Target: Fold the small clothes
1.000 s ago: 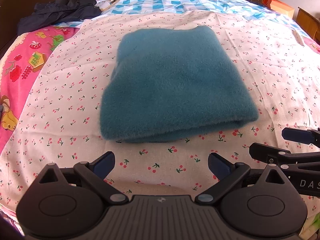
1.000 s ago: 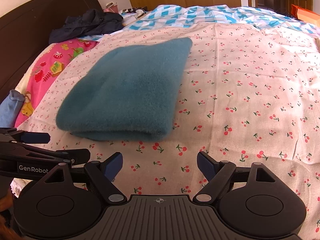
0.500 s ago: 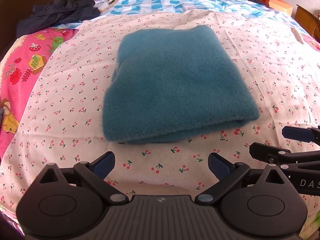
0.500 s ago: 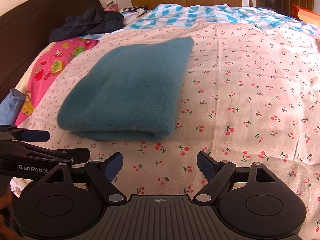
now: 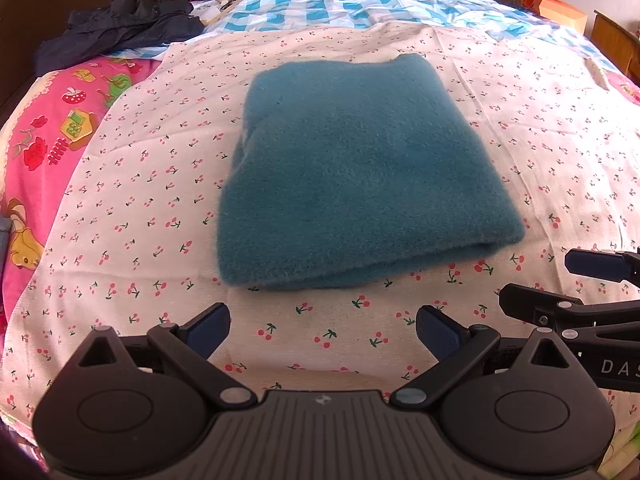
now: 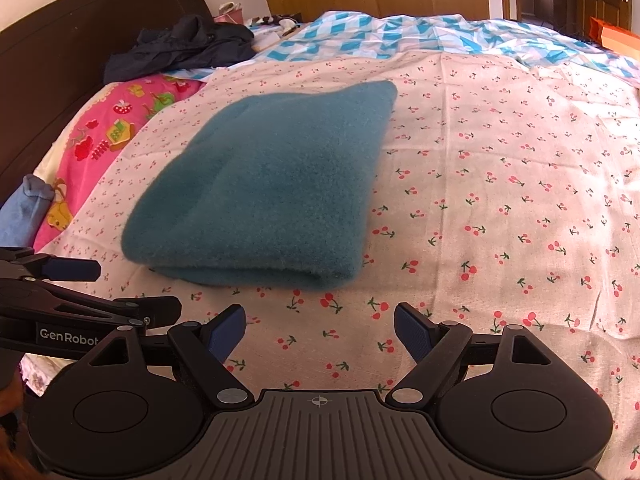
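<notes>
A teal fleece garment lies folded into a rectangle on the cherry-print sheet, its folded edge toward me. It also shows in the right wrist view. My left gripper is open and empty, a short way in front of the near edge. My right gripper is open and empty, in front of the garment's near right corner. The right gripper also shows in the left wrist view, and the left gripper shows in the right wrist view. Neither touches the garment.
A dark jacket lies at the back left by the dark headboard. A pink cartoon sheet runs along the left. A blue-and-white checked quilt lies at the back. A light blue cloth sits at the left edge.
Both grippers stay open and empty. The views have shifted slightly, so the garment sits a little further right in both.
</notes>
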The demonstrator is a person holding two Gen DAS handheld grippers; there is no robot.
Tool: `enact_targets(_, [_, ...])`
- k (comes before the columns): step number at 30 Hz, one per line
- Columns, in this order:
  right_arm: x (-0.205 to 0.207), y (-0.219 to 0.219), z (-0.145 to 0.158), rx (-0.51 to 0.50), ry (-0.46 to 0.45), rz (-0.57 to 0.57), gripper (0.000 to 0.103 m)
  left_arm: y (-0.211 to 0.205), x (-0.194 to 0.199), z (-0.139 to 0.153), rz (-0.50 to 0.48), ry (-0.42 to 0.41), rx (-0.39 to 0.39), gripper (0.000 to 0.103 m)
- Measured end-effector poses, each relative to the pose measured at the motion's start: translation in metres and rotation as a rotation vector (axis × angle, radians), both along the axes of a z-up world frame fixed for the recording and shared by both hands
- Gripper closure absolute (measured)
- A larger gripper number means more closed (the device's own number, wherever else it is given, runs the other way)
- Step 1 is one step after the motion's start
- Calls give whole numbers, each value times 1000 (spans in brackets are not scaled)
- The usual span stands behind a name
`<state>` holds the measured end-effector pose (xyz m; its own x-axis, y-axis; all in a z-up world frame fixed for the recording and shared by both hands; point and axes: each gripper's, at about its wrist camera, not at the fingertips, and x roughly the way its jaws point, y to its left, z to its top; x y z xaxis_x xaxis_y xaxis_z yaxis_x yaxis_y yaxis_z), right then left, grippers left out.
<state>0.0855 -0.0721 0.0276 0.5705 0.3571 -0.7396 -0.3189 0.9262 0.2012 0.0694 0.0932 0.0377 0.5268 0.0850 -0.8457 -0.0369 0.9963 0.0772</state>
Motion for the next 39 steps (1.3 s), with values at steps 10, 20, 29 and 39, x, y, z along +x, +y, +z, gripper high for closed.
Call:
enact_targets(10, [0,0,0,-1,-2,0,20,1,0,1,-1,1,0,0])
enact_targets(20, [0,1,-1,-1,-2,0,20,1,0,1,-2,0,3,0])
enact_targets(29, [0,1,-1,-1,-4,-1,20,0,0,1,-7,-4,10,0])
enact_targets(39, [-2,3,1,-3,-7,-2,20,1,0,2,-8,-6,7,0])
